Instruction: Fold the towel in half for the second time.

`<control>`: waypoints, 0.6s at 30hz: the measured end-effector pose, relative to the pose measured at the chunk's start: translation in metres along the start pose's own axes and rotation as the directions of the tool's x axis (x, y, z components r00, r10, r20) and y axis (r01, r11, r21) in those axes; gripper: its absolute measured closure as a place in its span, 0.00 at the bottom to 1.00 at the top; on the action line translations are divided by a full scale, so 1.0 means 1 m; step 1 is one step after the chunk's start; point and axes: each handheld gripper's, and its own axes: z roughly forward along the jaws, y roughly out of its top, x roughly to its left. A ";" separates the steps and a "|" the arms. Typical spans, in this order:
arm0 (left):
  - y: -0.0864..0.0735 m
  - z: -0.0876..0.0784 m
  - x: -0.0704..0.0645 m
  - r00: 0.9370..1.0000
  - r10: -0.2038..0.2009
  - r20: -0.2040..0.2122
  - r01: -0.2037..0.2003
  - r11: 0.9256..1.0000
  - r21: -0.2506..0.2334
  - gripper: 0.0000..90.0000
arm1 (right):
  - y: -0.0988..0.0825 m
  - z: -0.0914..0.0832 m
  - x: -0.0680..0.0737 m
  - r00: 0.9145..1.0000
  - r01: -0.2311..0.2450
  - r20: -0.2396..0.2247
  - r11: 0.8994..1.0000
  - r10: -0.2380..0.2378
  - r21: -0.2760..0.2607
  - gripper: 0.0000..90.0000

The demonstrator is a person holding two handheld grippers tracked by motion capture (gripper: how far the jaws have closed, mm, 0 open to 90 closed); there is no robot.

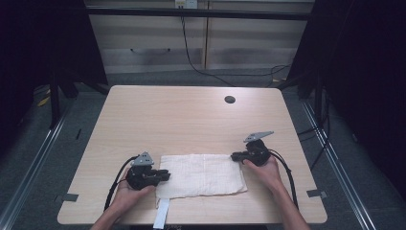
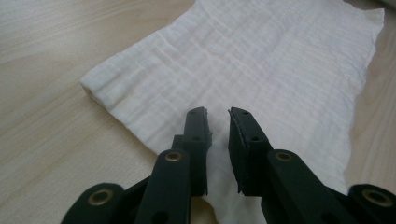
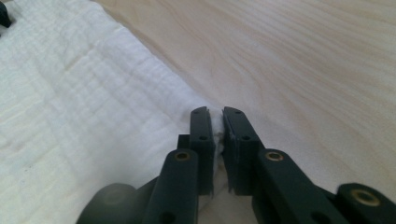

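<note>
A white woven cloth lies flat on the wooden table, near its front edge. My left gripper is at the cloth's left edge, held in a hand. In the left gripper view, the cloth spreads ahead and its near edge sits in the narrow gap of my left gripper. My right gripper is at the cloth's far right corner. In the right gripper view, my right gripper is shut with a thin fold of the cloth pinched between the pads.
A dark round cable hole is at the table's far right. A white strip hangs over the front edge below the cloth. Bare wood stretches beyond the cloth. Cabinets and a black cable stand behind the table.
</note>
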 end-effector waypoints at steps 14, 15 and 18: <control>0.028 -0.022 0.025 0.999 -0.008 -0.035 0.007 0.999 -0.033 0.75 | 0.003 -0.008 0.002 1.000 0.006 -0.006 0.999 -0.007 -0.035 0.96; 0.030 -0.022 0.029 0.999 -0.017 -0.047 0.014 0.999 -0.046 0.73 | 0.003 -0.008 0.002 1.000 0.005 -0.005 0.999 -0.006 -0.038 0.96; 0.036 -0.018 0.045 0.997 -0.049 -0.056 0.046 0.998 -0.053 0.69 | 0.004 -0.008 0.003 1.000 0.004 -0.010 0.998 -0.005 -0.056 0.96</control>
